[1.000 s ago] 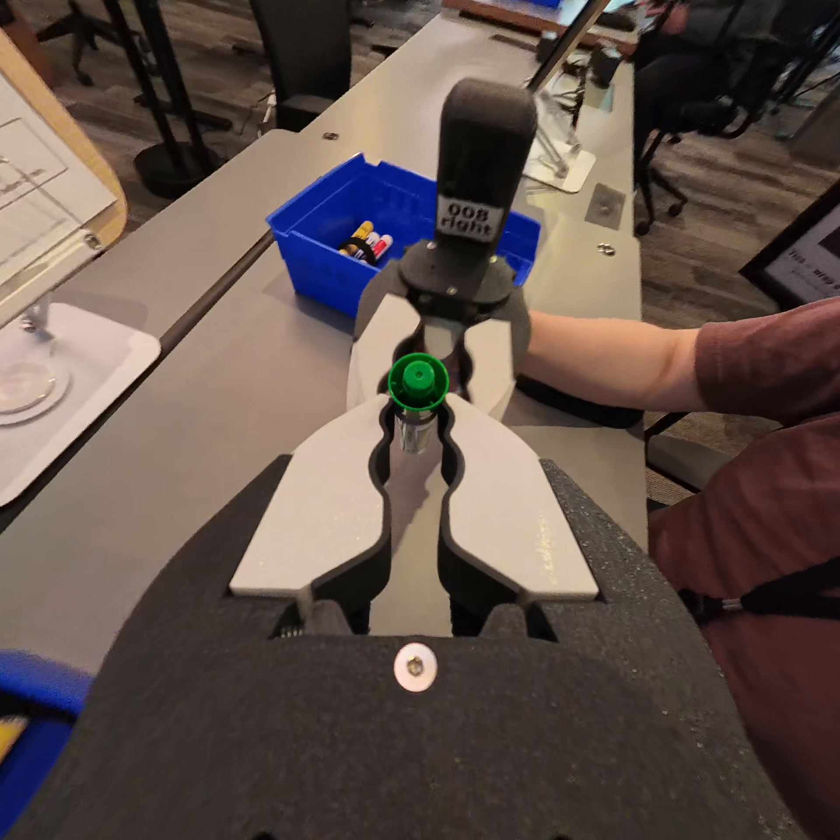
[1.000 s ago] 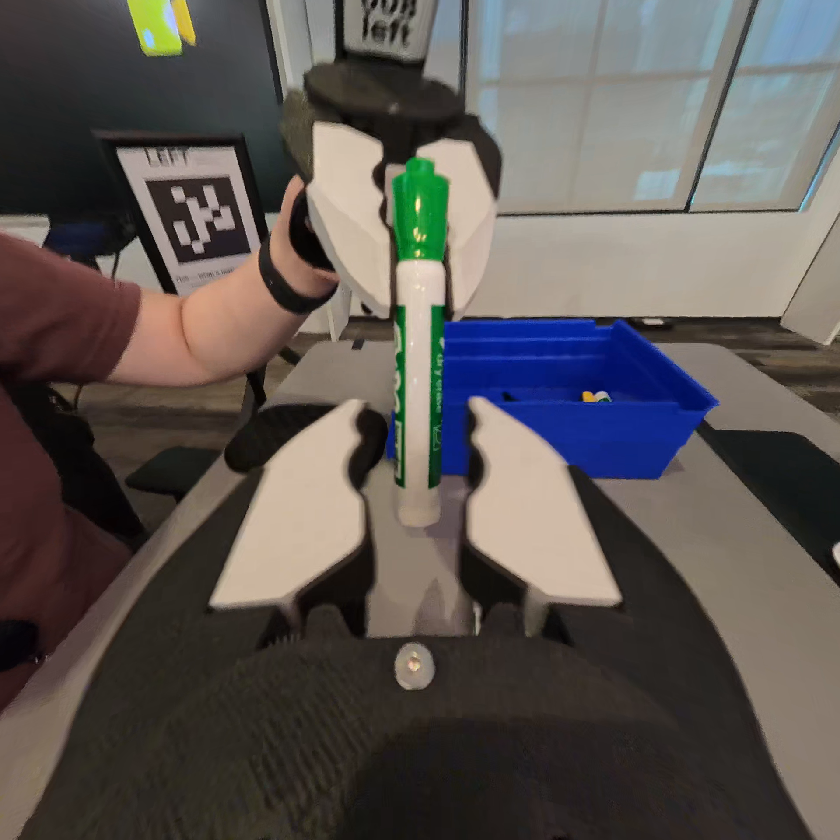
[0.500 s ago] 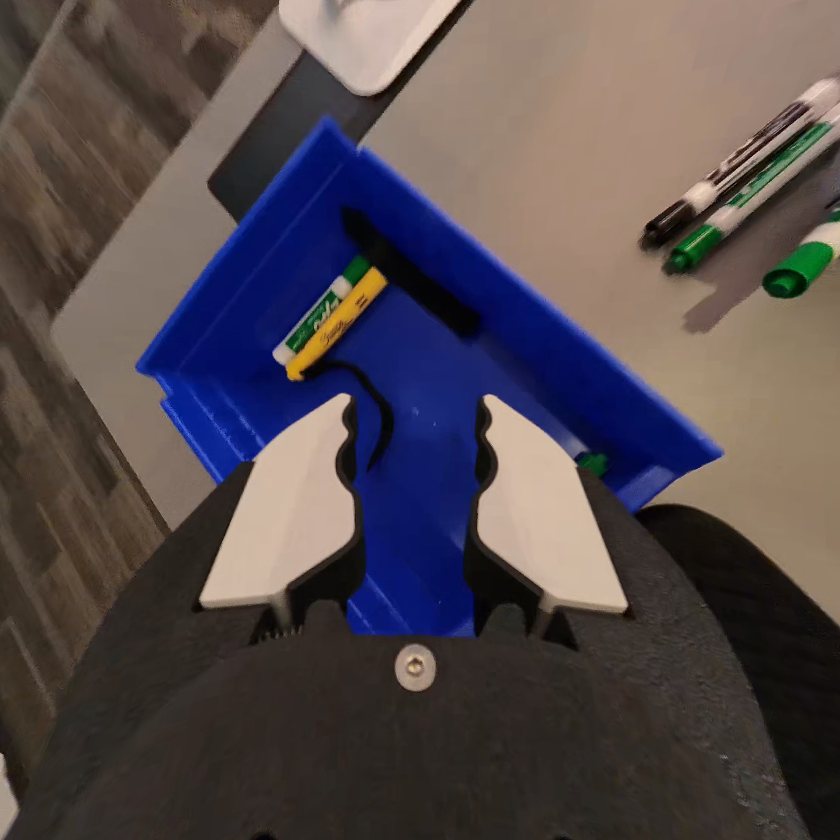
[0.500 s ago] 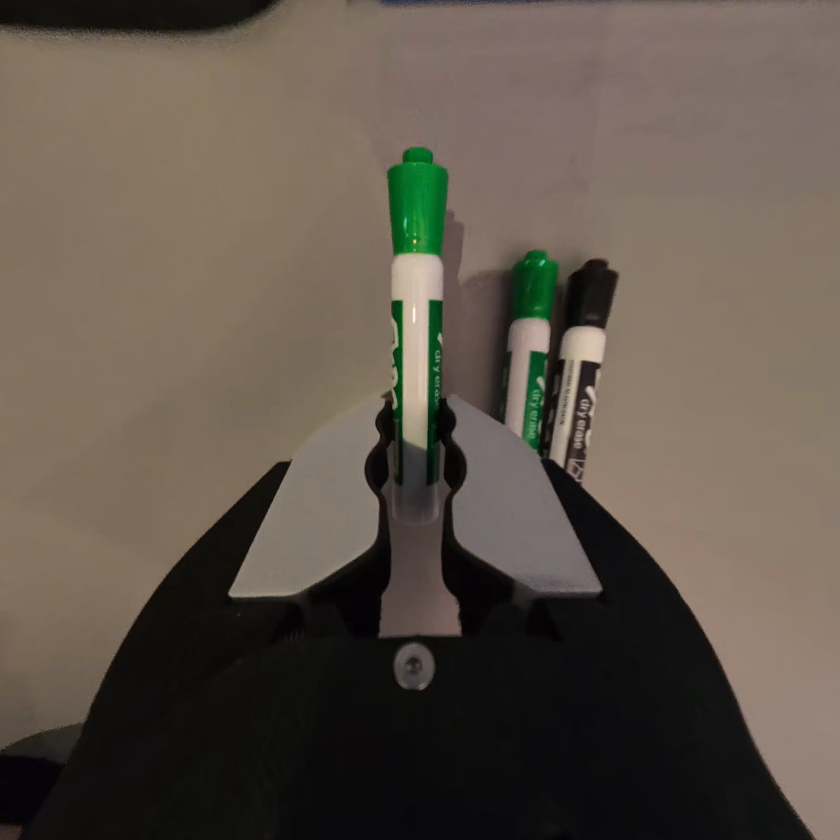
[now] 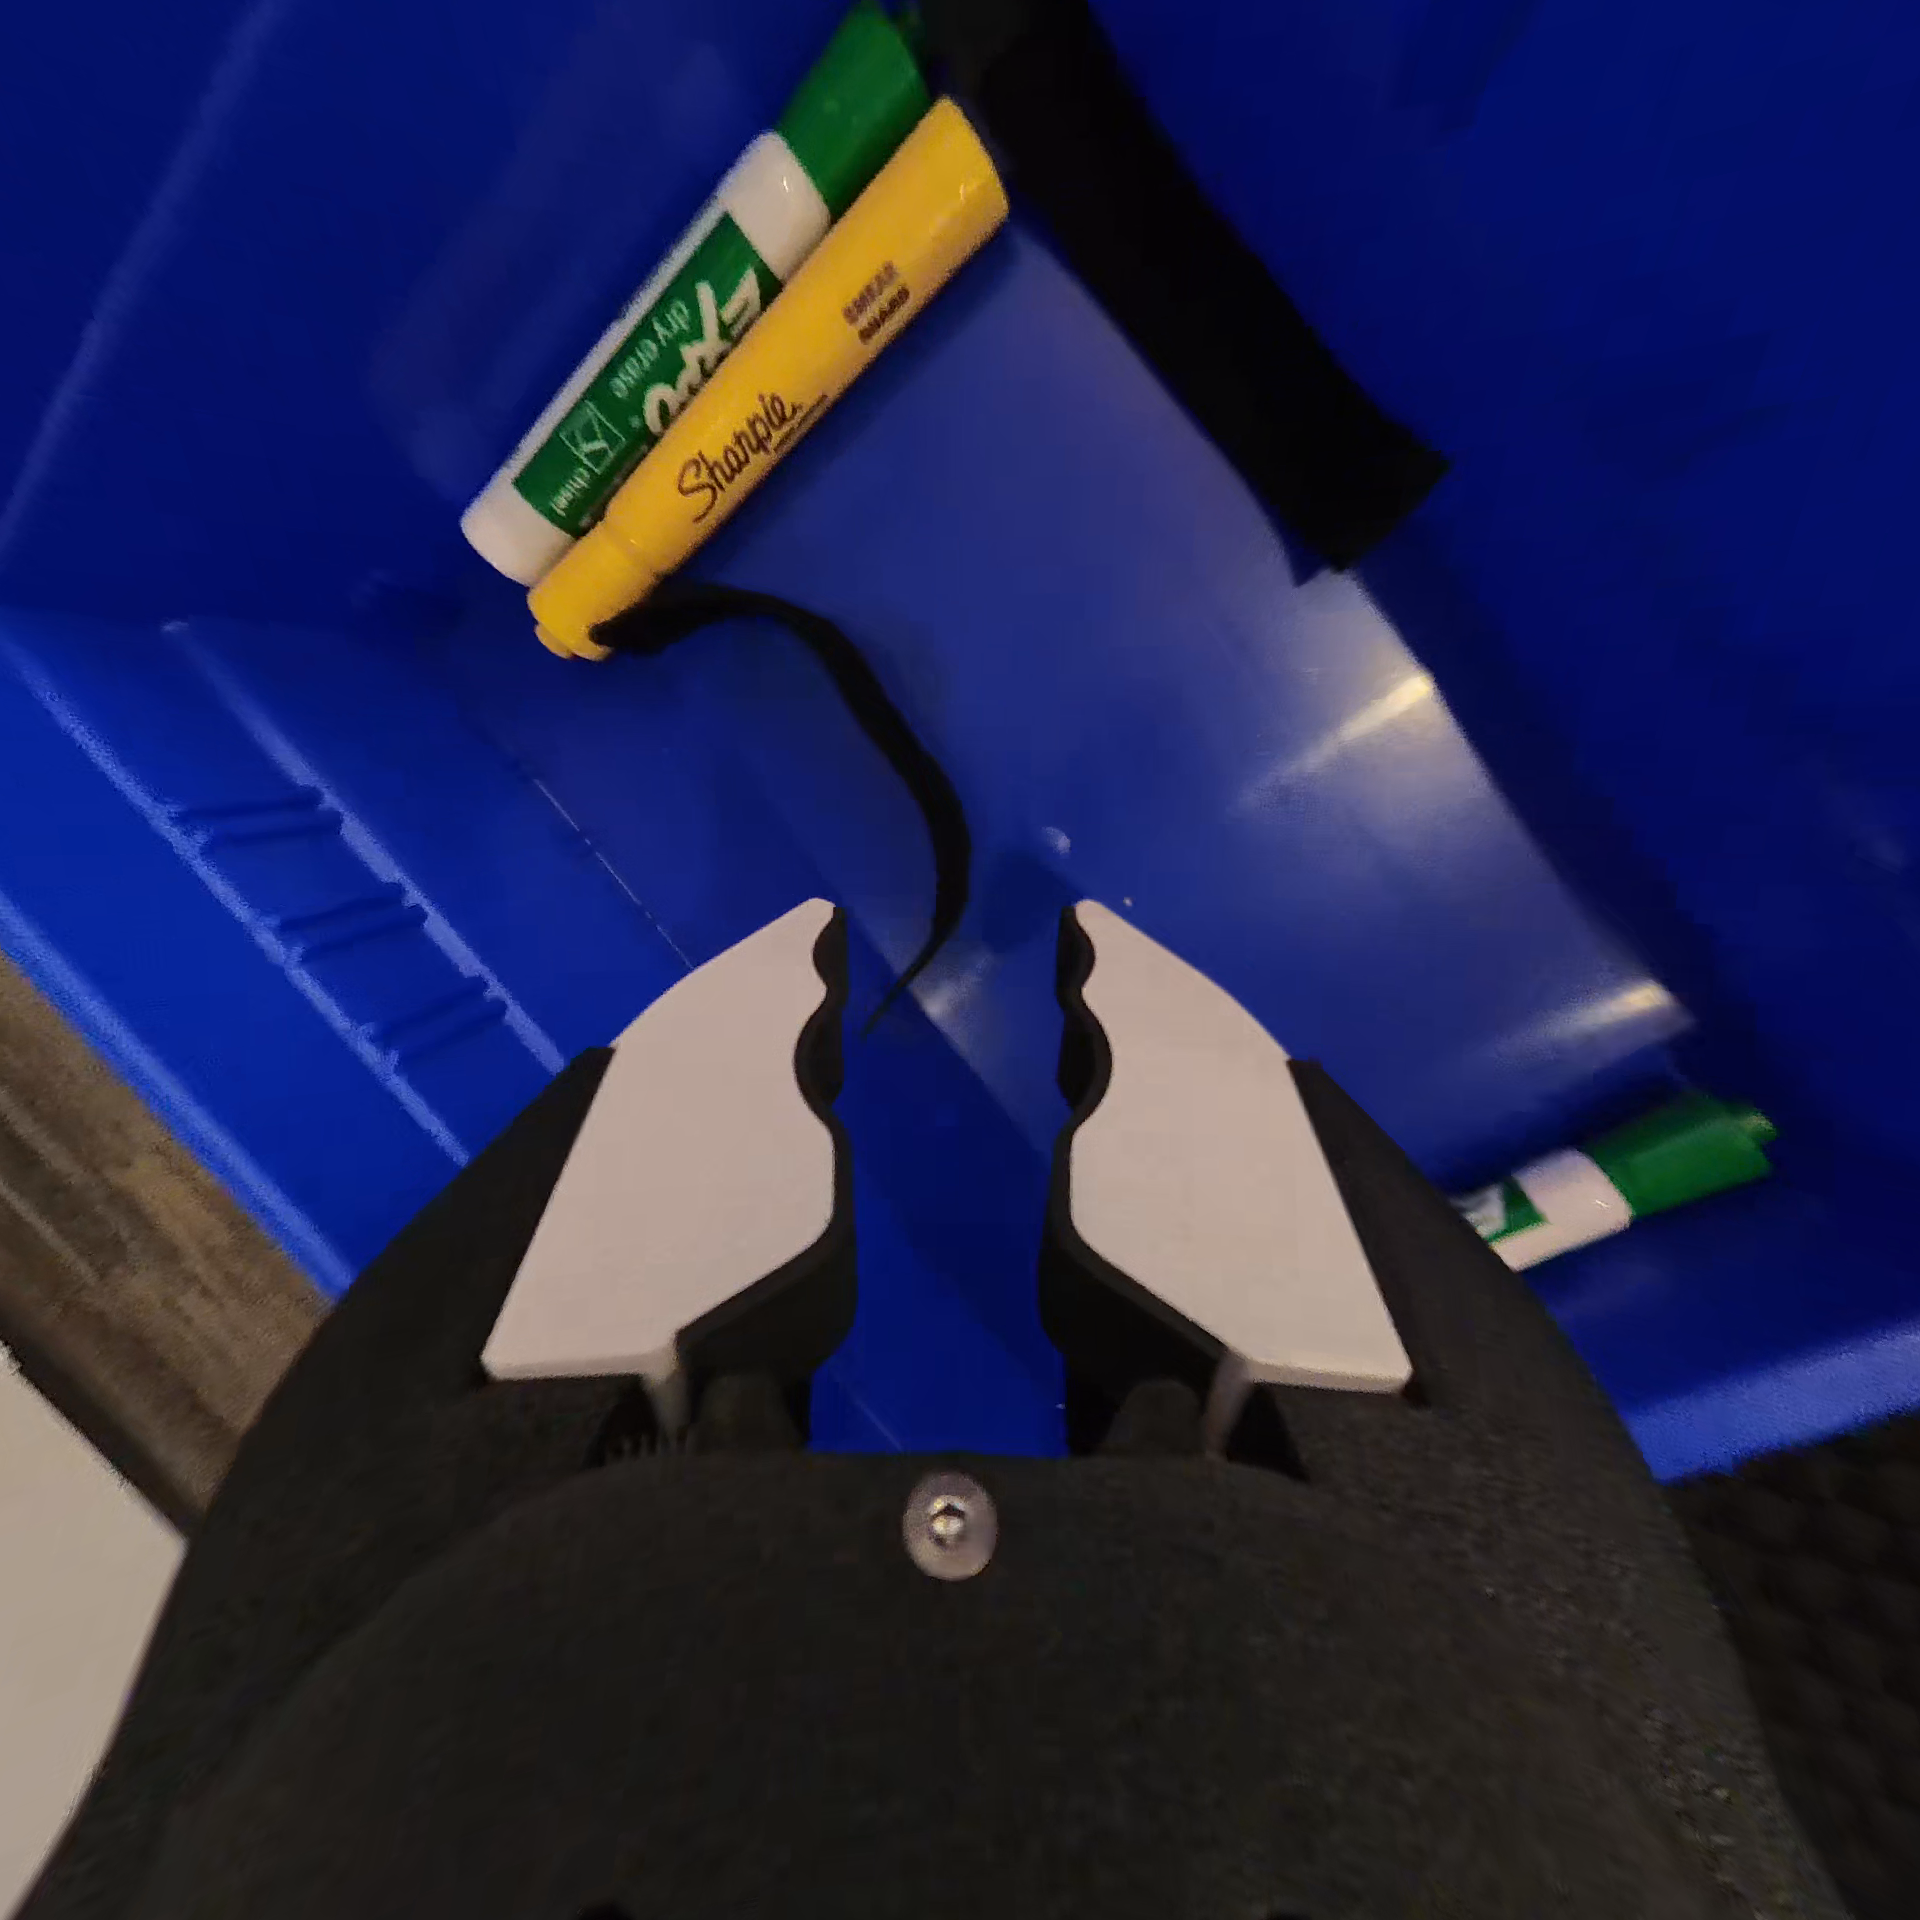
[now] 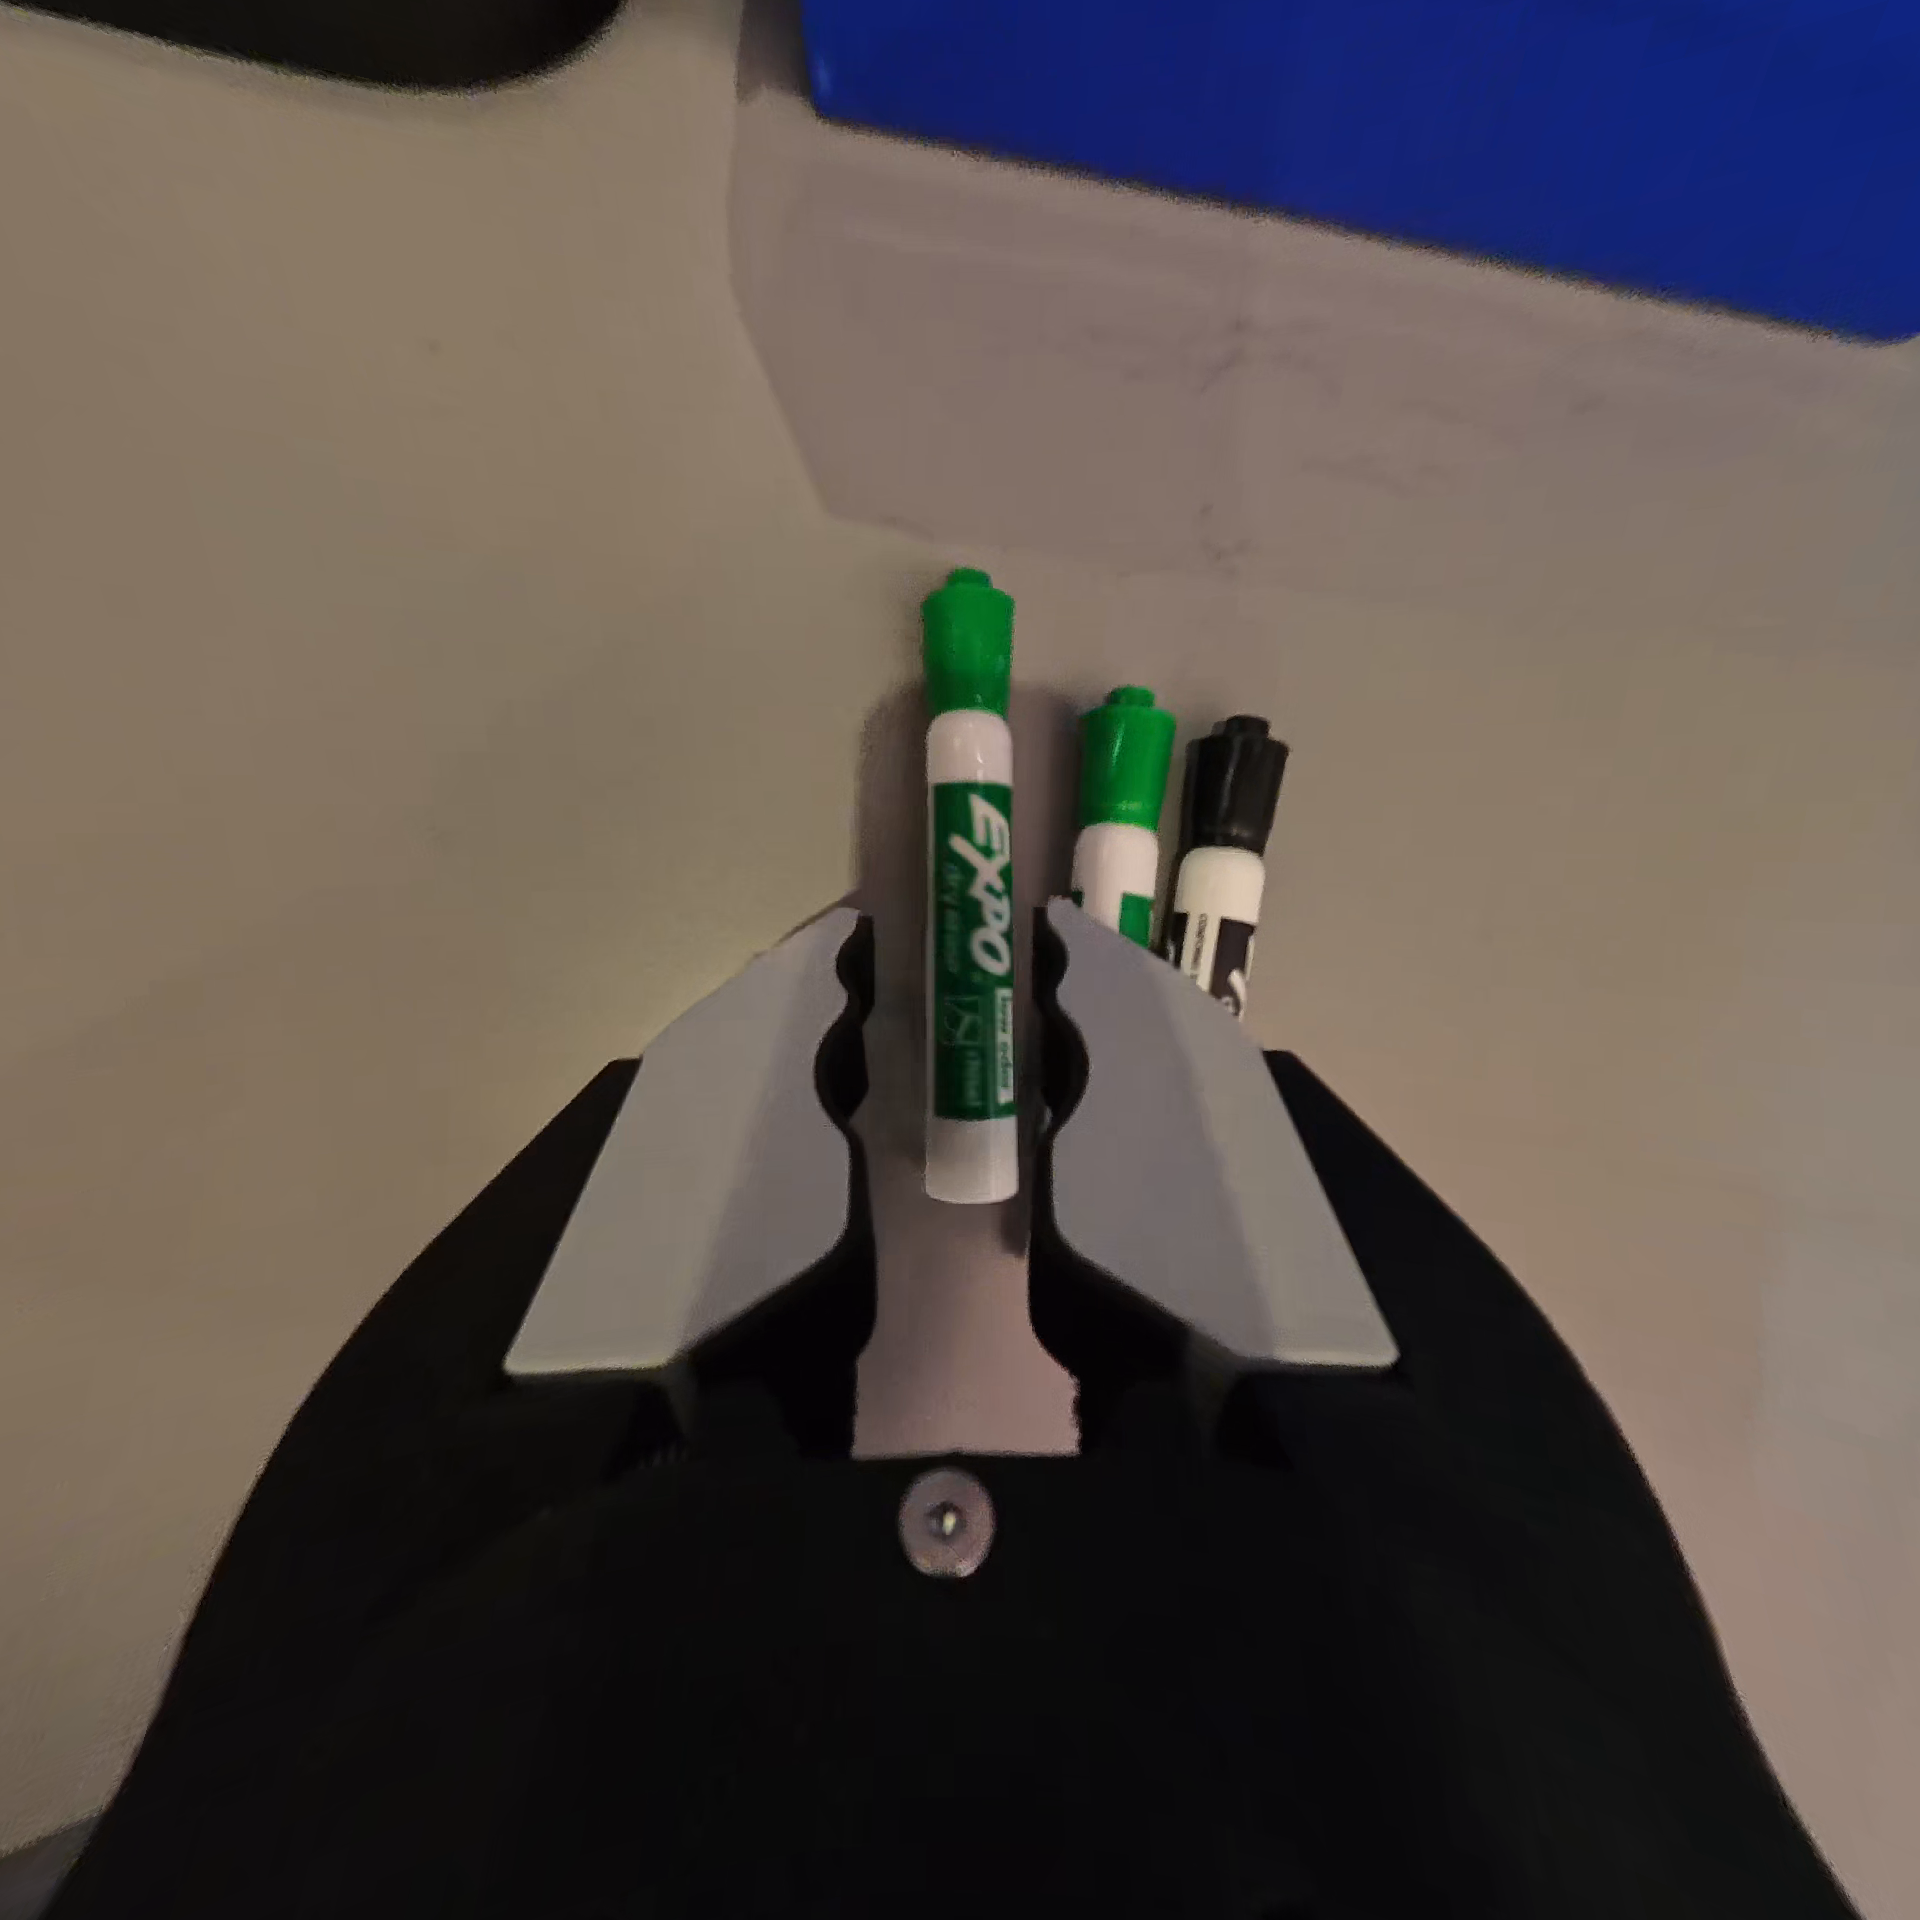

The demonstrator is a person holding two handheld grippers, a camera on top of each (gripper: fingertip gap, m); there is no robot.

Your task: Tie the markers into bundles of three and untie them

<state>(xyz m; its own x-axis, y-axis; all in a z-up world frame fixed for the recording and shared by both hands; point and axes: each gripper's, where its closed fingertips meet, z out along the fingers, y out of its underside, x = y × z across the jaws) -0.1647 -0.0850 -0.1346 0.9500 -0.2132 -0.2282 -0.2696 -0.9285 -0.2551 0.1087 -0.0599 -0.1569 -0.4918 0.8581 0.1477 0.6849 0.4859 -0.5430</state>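
Note:
In the left wrist view my left gripper (image 5: 945, 914) is open and empty inside the blue bin (image 5: 312, 831), its tips on either side of the loose end of a thin black strap (image 5: 914, 800). The strap runs up to a yellow marker (image 5: 769, 384) lying beside a green-capped marker (image 5: 675, 343). Another green marker (image 5: 1600, 1195) lies at the bin's lower right. In the right wrist view my right gripper (image 6: 954, 920) is open, with a green marker (image 6: 968, 894) lying on the grey table (image 6: 416, 623) between its fingers. A second green marker (image 6: 1122, 810) and a black marker (image 6: 1226, 831) lie just right of it.
A wider black strap (image 5: 1195, 301) lies along the bin's far wall. In the right wrist view a blue bin (image 6: 1403, 135) stands at the table's far right, and a dark patch (image 6: 312, 31) shows at the top left. Wood floor (image 5: 104, 1195) shows left of the bin.
My left gripper let go of the green marker, swung to the bin and dropped in over the thin strap. My right gripper took the marker, lowered it beside two others and opened.

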